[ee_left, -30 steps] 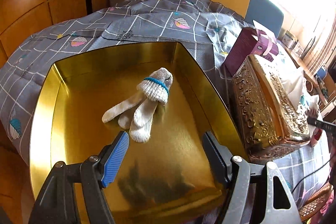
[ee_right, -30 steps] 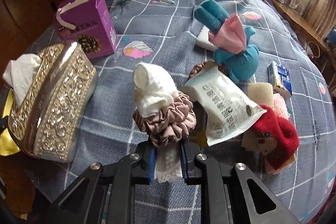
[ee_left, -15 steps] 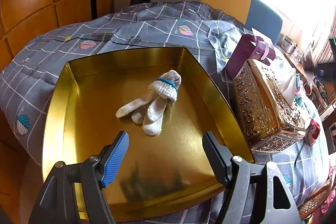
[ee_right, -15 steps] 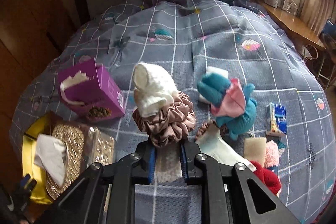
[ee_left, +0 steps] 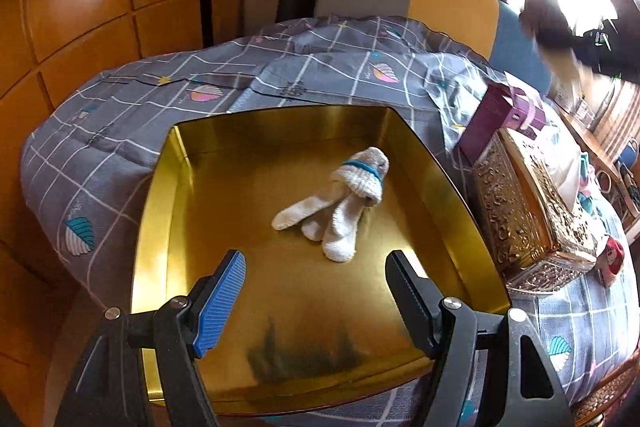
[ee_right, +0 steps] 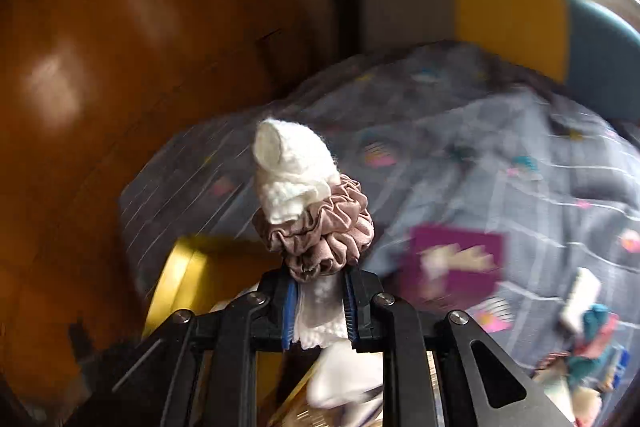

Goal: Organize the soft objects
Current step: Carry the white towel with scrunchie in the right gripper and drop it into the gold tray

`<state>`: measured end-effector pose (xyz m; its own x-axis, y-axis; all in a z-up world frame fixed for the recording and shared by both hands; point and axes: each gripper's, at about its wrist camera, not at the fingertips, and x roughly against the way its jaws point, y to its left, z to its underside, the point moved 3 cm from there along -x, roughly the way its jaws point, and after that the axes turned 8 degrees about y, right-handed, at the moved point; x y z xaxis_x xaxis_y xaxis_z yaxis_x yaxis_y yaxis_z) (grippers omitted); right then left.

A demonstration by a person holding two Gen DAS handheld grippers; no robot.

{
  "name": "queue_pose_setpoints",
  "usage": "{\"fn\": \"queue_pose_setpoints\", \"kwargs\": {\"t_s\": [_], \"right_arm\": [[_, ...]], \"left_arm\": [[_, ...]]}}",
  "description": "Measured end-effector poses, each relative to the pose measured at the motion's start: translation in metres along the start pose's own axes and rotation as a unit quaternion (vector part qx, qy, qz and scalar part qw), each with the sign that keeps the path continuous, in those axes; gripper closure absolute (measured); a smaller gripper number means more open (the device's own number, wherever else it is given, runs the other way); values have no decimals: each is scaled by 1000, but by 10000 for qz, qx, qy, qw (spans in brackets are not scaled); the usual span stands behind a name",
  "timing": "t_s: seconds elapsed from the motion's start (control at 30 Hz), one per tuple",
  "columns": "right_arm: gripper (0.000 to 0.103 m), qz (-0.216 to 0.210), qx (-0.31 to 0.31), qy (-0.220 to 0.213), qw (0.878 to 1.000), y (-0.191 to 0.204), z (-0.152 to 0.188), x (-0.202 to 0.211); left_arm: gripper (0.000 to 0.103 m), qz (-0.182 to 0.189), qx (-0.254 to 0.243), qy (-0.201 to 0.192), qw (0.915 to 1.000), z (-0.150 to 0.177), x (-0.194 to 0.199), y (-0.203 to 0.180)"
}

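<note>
White towel roll (ee_right: 294,173) bound by a mauve scrunchie (ee_right: 320,231), light and squashy, sits clamped at its tail in right gripper (ee_right: 318,311) beyond gold tray (ee_right: 176,279); left gripper (ee_left: 316,291) gapes empty.

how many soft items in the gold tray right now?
1. A white glove lies near the middle of the gold tray. The open left gripper hovers over the tray's near part, so nothing seems hidden. The white cloth sits in the right gripper, not in the tray.
</note>
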<state>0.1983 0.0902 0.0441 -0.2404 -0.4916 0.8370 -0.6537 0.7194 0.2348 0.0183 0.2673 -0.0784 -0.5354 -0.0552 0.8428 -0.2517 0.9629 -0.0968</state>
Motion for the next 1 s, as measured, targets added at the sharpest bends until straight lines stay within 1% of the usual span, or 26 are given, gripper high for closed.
{"fn": "queue_pose_setpoints", "kwargs": {"t_s": [0.1,0.17,0.27,0.37,0.4,0.5,0.67,0.7,0.73,0.8,0.87,0.93,1.0], "right_arm": [[83,-278,465,485,9974,47,35,-38],[83,-326,635,736,9947,69,52,-62],[83,-228,694,1012,9922,82,69,-94],[81,-113,604,1130,9917,83,80,-114],[78,-81,583,1139,9917,83,83,-118],[77,5,505,1083,9928,79,89,-126],[65,67,446,996,9940,77,91,-129],[56,77,416,968,9944,78,92,-127],[51,94,383,928,9949,77,92,-126],[50,140,384,849,9956,78,92,-121],[49,252,387,730,9963,78,93,-115],[41,382,413,518,9971,78,93,-104],[37,498,425,295,9974,76,96,-92]], "left_arm": [[29,-56,47,-31,10000,0,3,3],[29,-84,60,-48,9999,0,5,4],[29,-101,73,-73,9999,1,9,5],[29,-121,81,-91,9999,2,11,6],[29,-129,81,-95,9998,2,11,5],[29,-116,81,-111,9998,3,12,4],[29,-163,31,-171,9997,3,15,1],[29,-168,21,-174,9997,3,16,1],[29,-171,11,-177,9997,3,16,0],[29,-180,-5,-184,9997,4,17,-1],[29,-191,-24,-191,9996,4,17,-2],[29,-191,-53,-196,9996,4,17,-3],[29,-189,-70,-206,9996,5,19,-5]]}}
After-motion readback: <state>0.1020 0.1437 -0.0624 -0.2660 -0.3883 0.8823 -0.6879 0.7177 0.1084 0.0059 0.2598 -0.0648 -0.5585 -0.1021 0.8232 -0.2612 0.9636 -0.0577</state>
